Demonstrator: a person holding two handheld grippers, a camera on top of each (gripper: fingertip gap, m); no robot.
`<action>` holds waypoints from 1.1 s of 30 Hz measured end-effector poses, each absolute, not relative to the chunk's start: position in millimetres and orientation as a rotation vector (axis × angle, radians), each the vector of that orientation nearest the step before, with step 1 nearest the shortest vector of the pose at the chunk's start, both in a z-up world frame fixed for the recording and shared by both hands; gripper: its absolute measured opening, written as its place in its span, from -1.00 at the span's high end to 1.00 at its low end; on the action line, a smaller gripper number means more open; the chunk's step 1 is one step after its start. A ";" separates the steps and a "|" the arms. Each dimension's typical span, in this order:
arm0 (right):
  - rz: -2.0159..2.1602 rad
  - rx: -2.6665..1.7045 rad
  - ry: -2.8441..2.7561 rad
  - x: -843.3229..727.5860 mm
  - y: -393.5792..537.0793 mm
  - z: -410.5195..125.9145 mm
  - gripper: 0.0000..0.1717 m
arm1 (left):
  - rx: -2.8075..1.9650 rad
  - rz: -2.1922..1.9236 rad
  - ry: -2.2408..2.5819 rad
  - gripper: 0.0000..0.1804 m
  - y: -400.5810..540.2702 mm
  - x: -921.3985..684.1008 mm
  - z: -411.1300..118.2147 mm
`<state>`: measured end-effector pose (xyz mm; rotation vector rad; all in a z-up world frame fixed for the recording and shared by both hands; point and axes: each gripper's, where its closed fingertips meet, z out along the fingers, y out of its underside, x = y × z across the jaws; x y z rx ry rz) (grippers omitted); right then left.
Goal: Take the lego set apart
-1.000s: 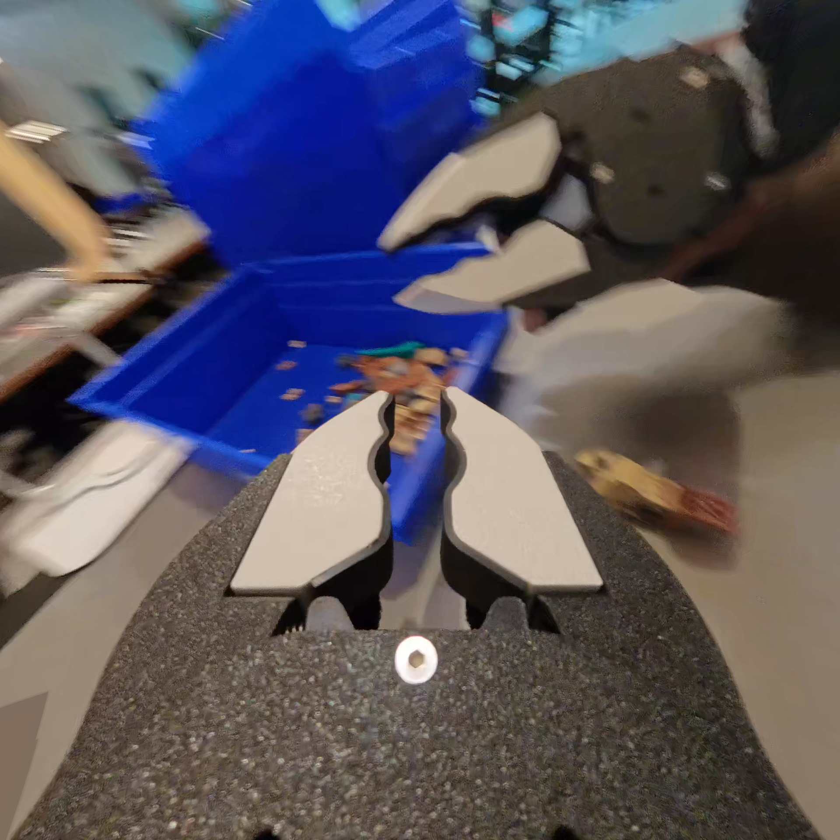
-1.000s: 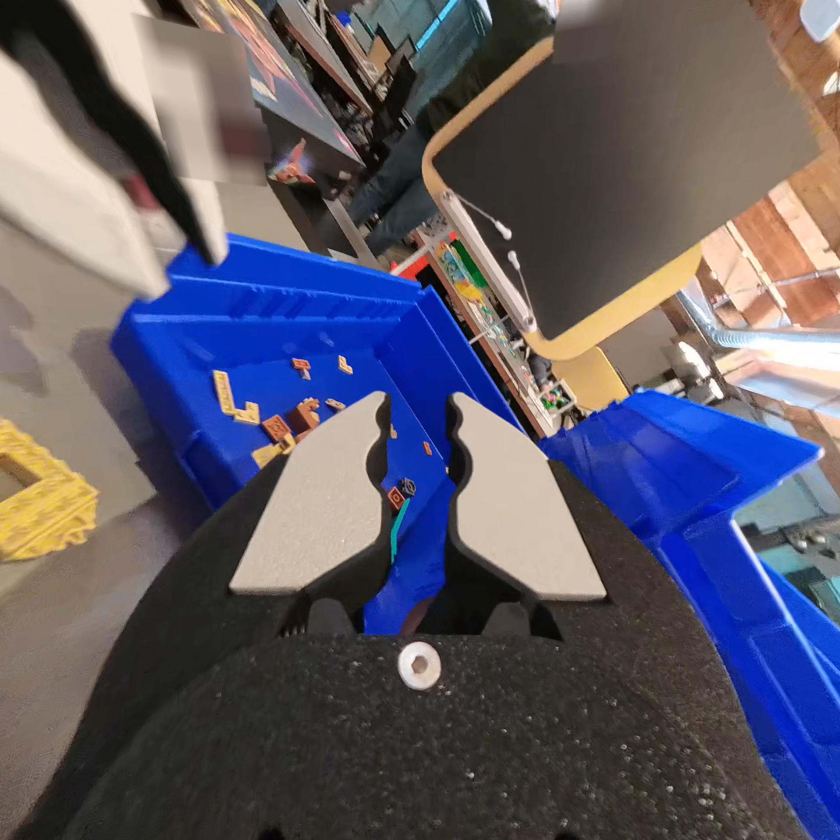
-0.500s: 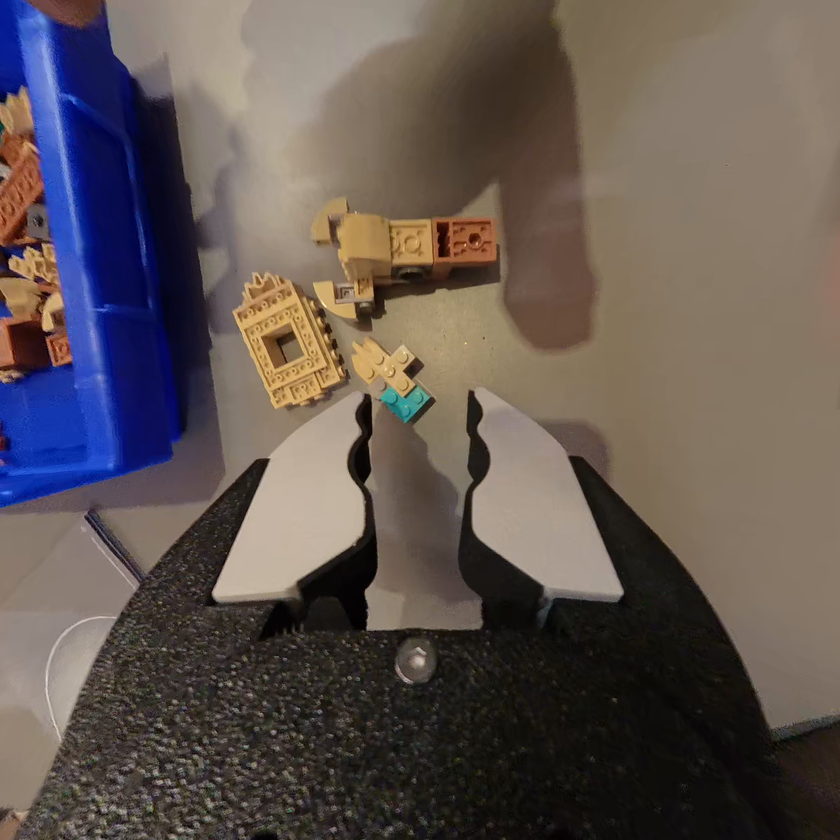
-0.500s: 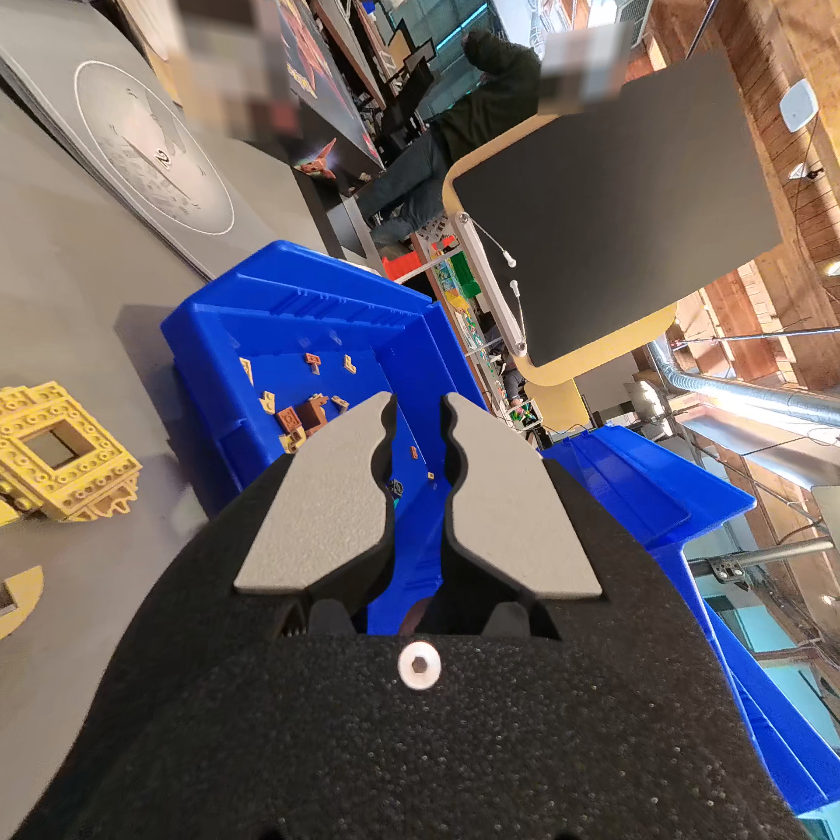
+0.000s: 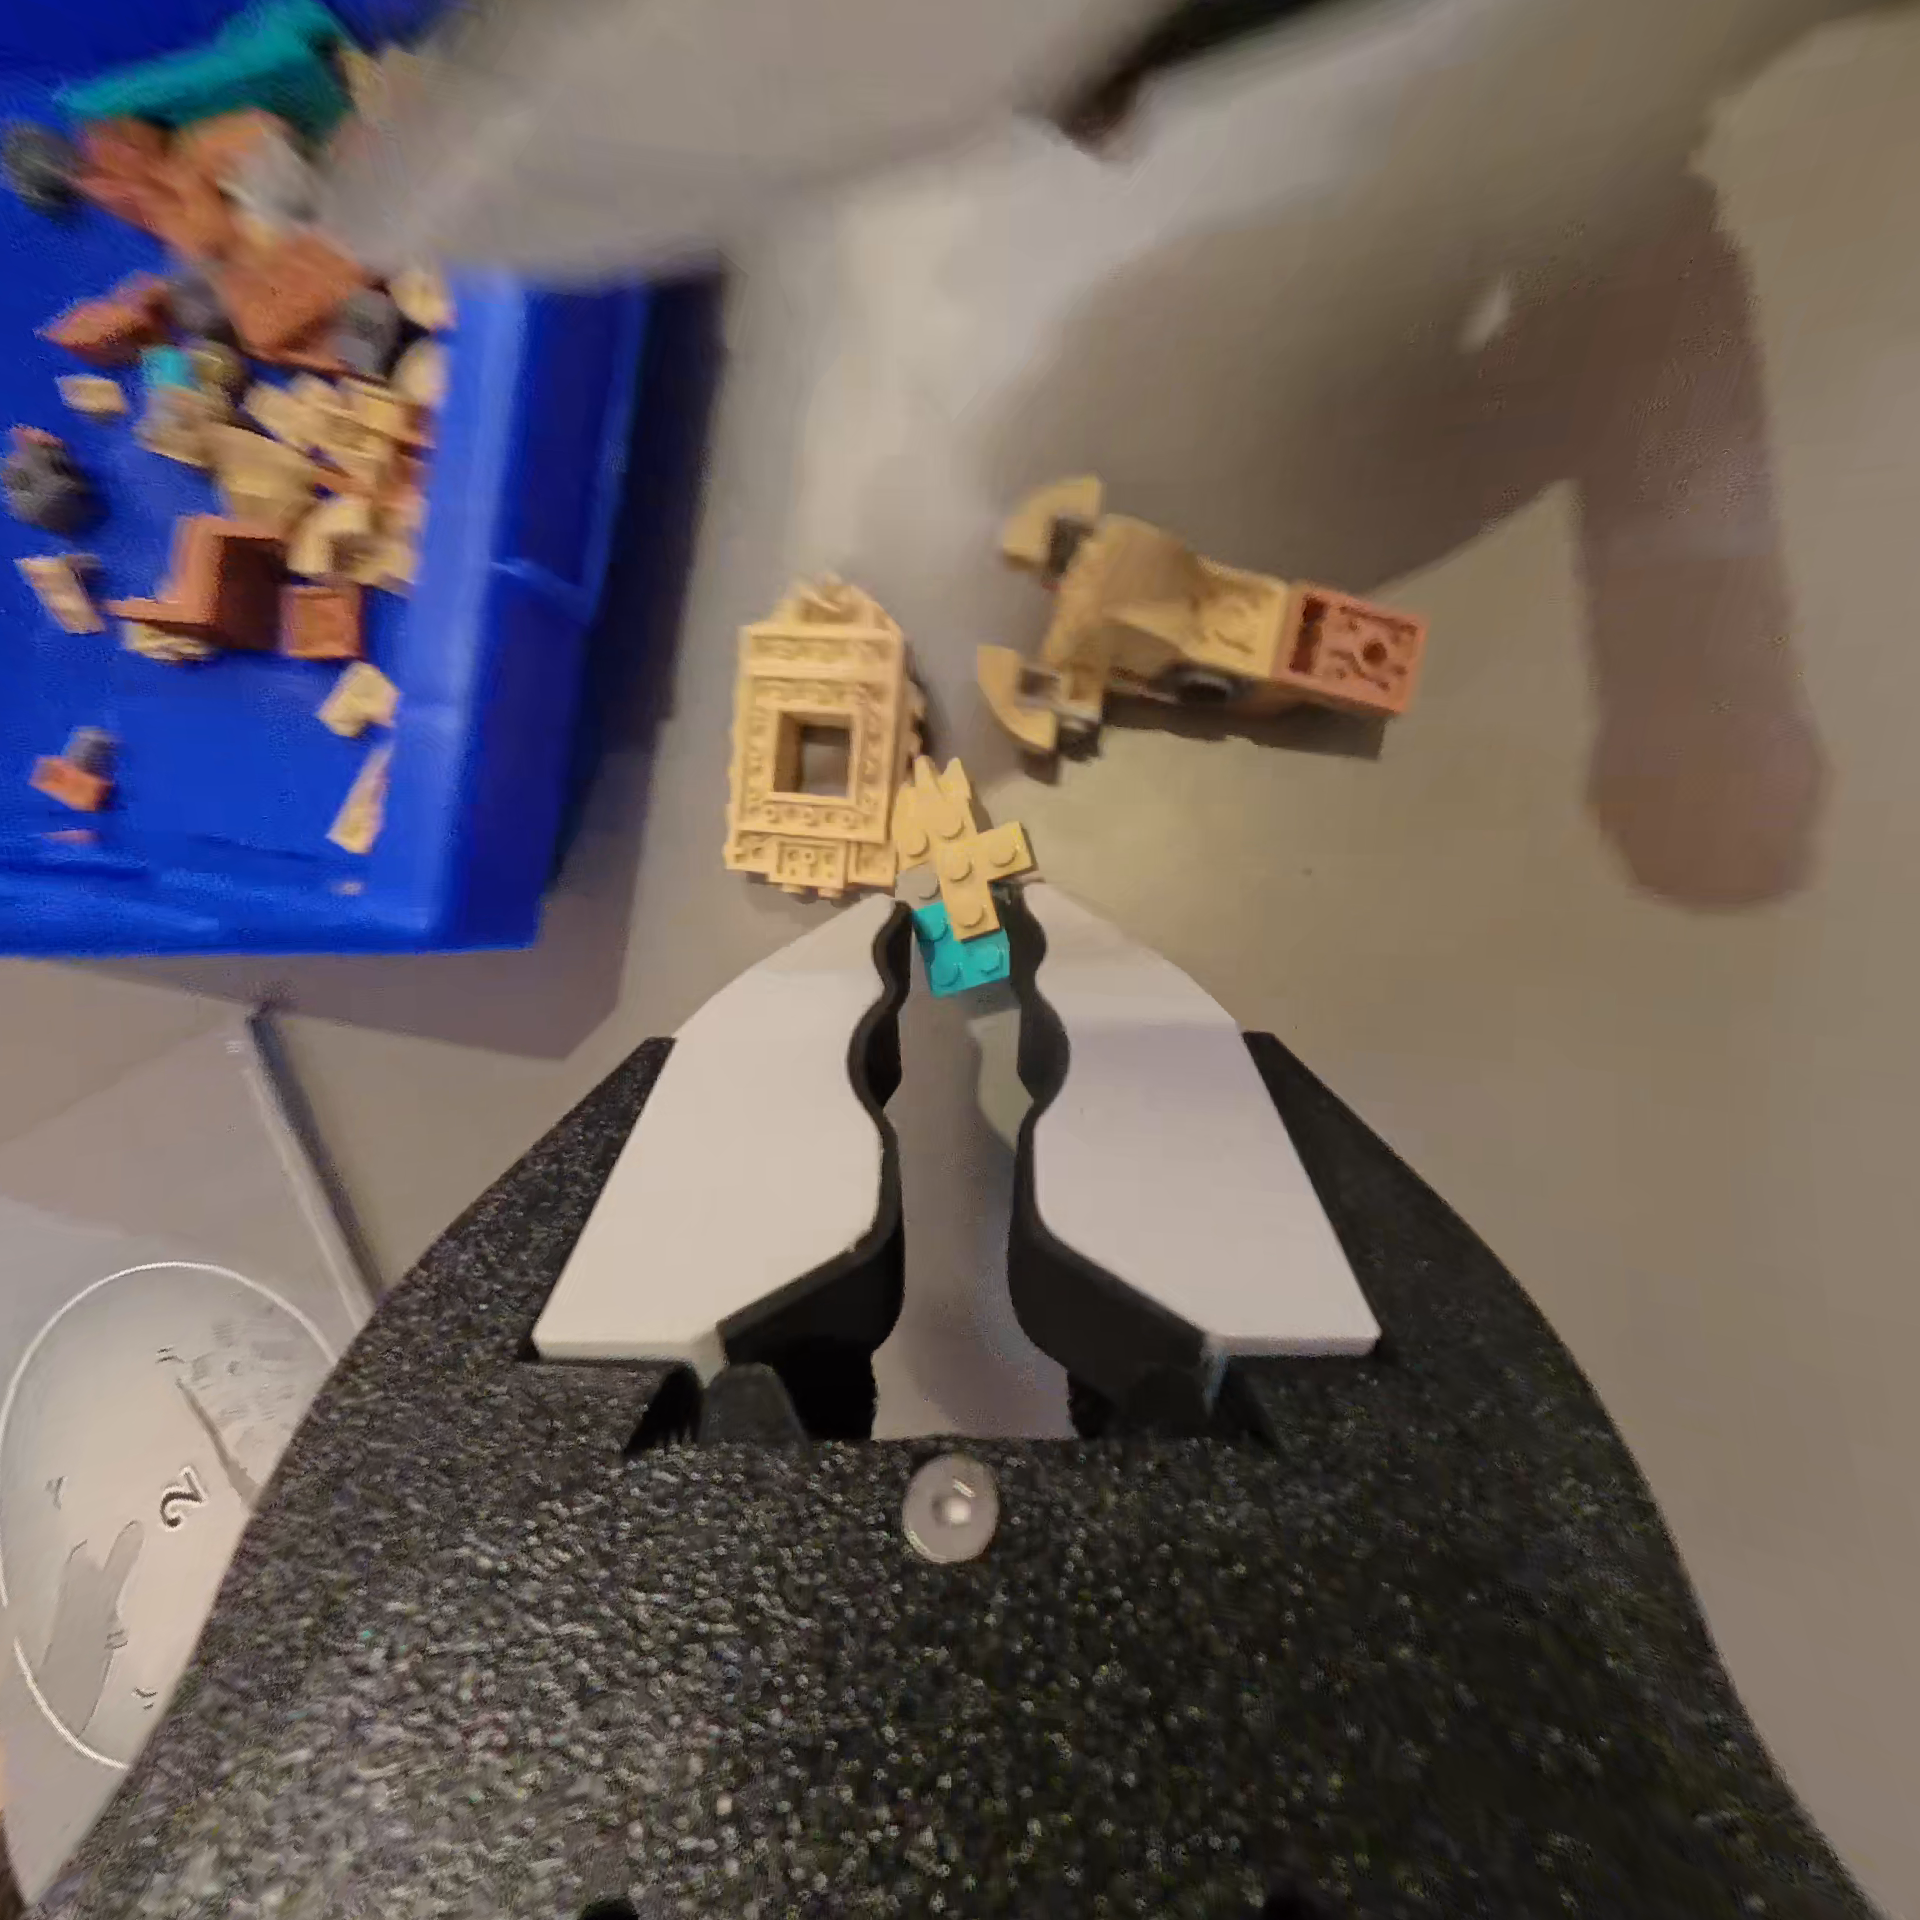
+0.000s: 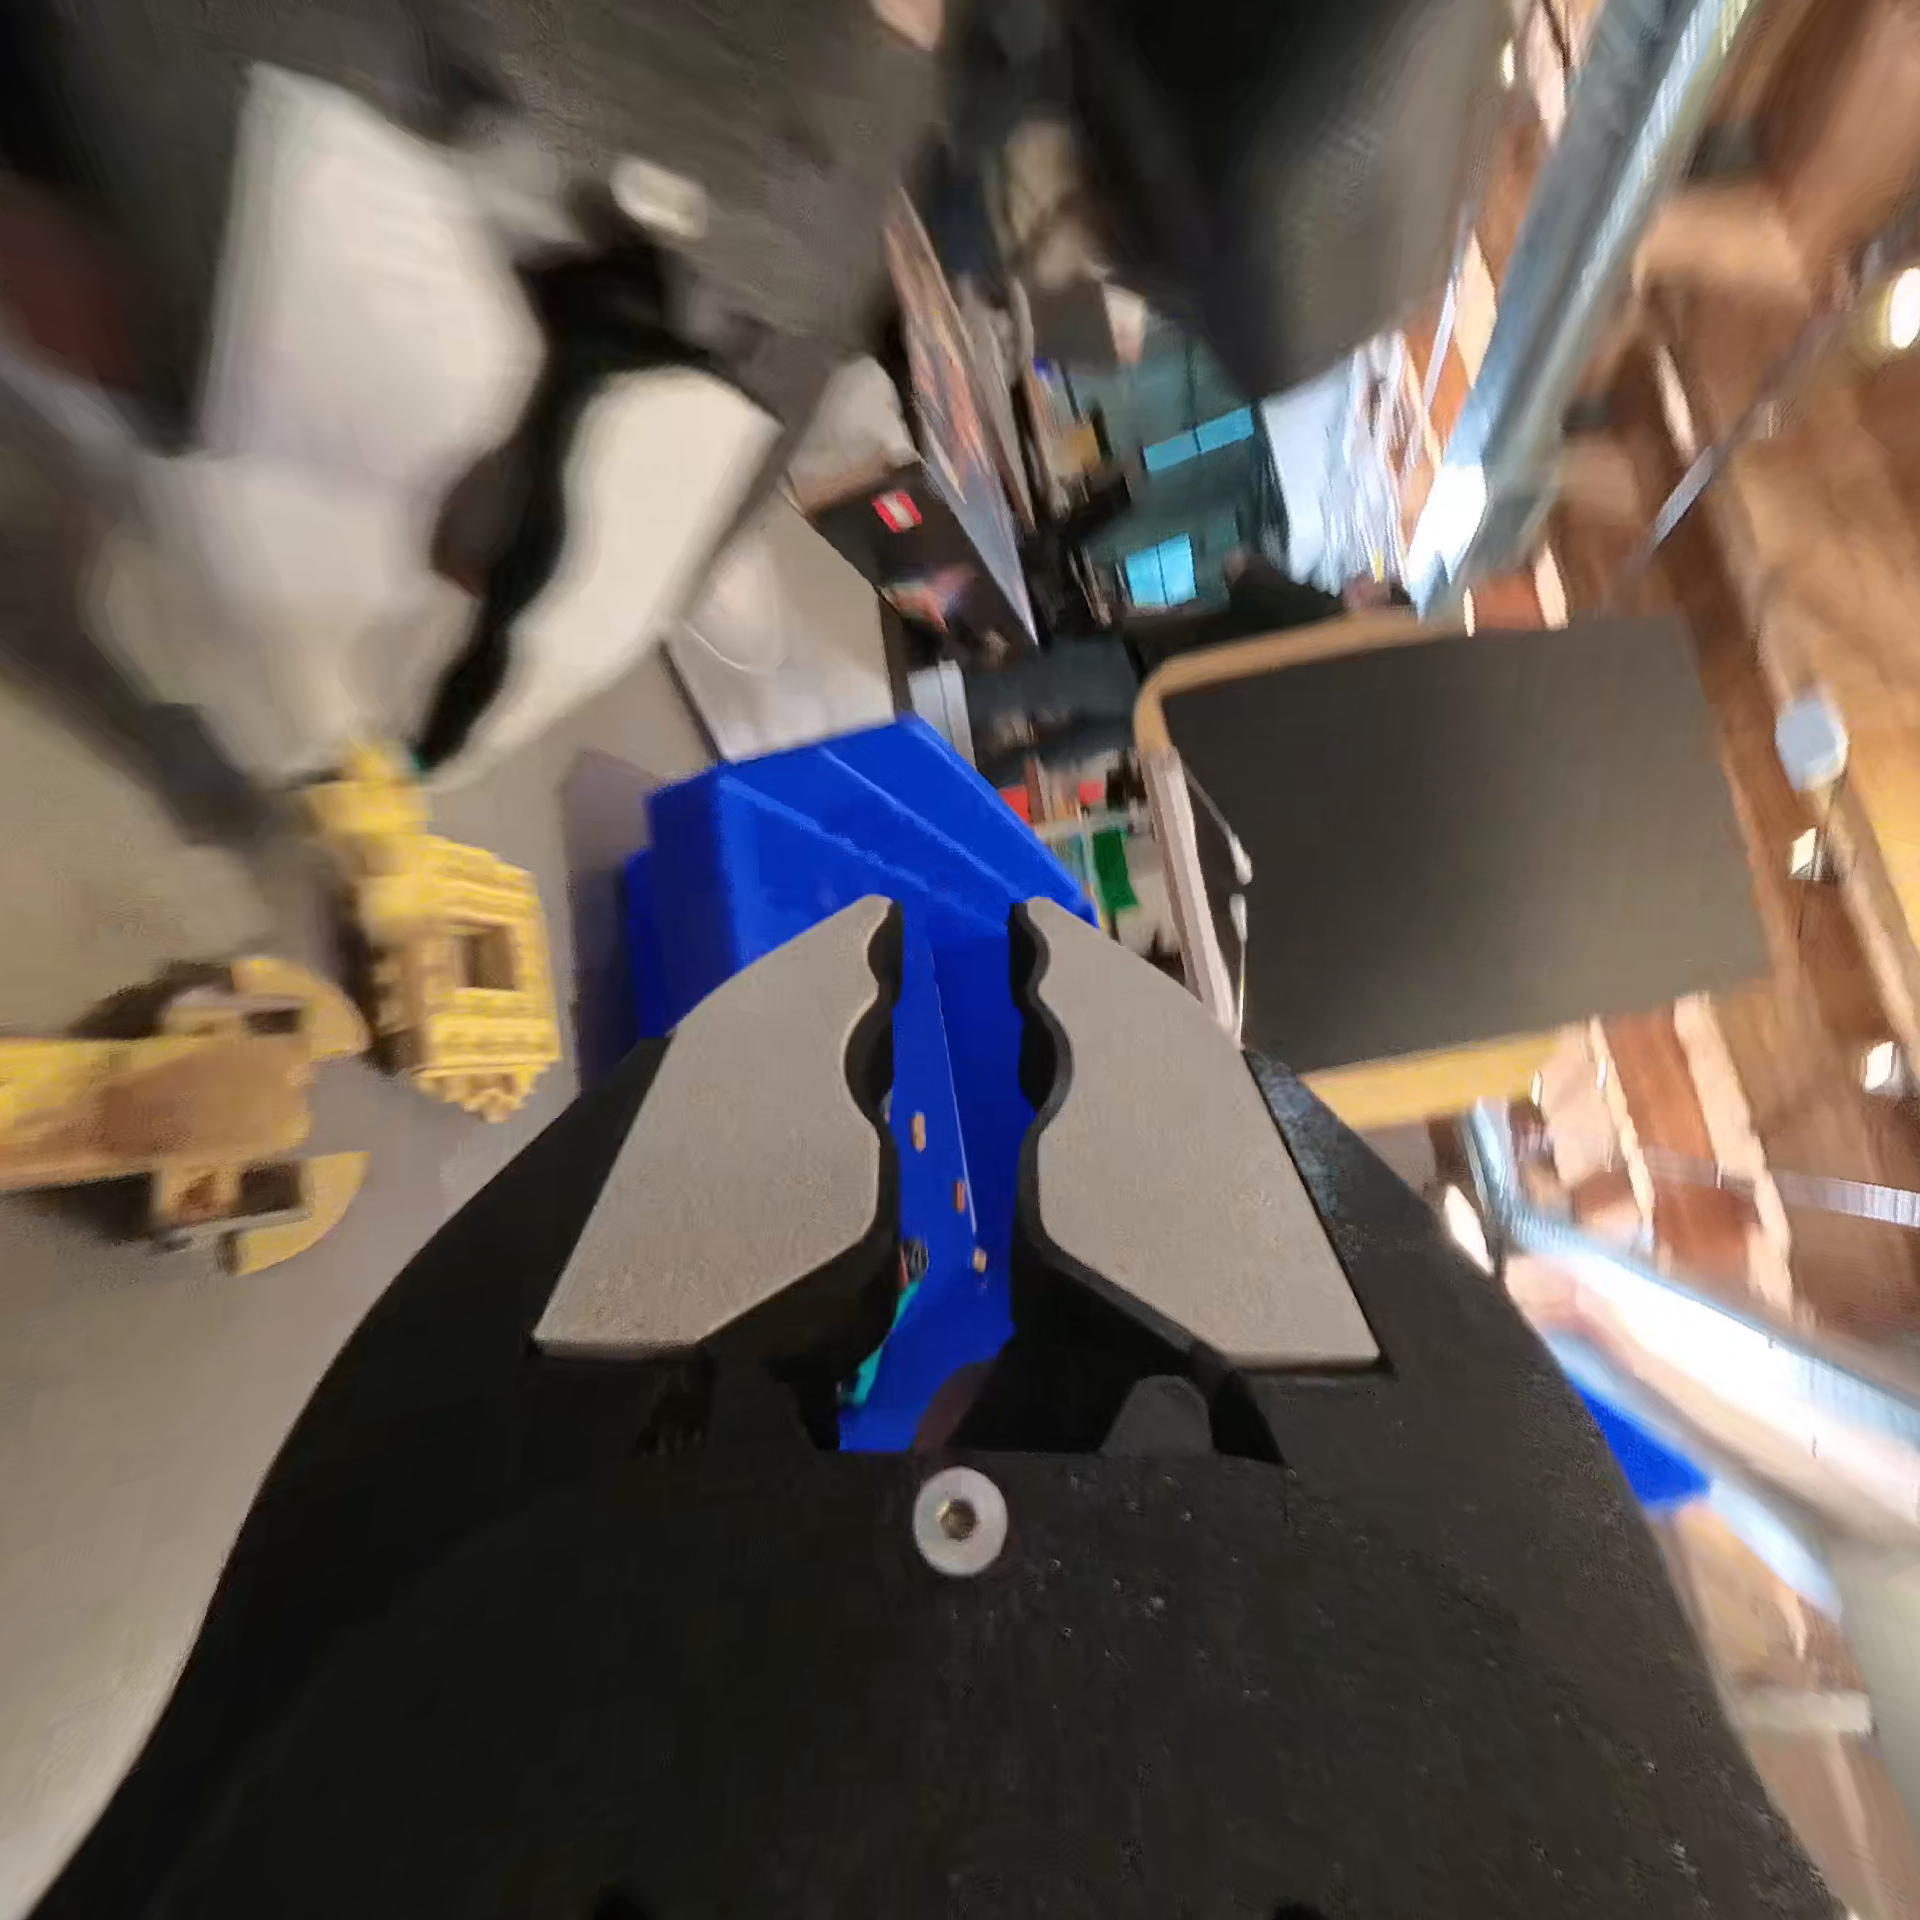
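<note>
Worktop: a grey worktop (image 5: 1455,1039) carries everything, and broad shadows fall across its far side.
Blue bin: the blue bin (image 5: 540,623) stands at the left of the worktop. It holds a heap of loose bricks (image 5: 260,468) in tan, brown and teal (blurred, so single pieces are hard to tell apart).
Right claw: the right claw (image 6: 953,914) is released, its two tips apart with nothing between them. It hangs over the blue bin's near end, well apart from the builds on the worktop.
Left claw: the left claw (image 5: 961,920) points down at the worktop just beside the bin and is clenched on the small piece.
Long build: a tan and brown build (image 5: 1195,634) with curved pieces at one end lies apart from both claws.
Square frame: a tan square frame (image 5: 816,748) with a hole in its middle lies flat between the bin and the long build.
Small piece: the tan and teal piece (image 5: 961,883) sits at the frame's corner. Its teal end fills the gap between the left claw's tips.
</note>
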<state>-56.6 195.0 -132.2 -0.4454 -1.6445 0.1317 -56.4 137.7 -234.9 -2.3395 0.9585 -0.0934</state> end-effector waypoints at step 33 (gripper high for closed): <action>0.009 -0.098 -1.910 -51.2 142.9 -195.3 0.88 | -2.155 -0.023 0.944 0.81 148.2 -57.6 -201.1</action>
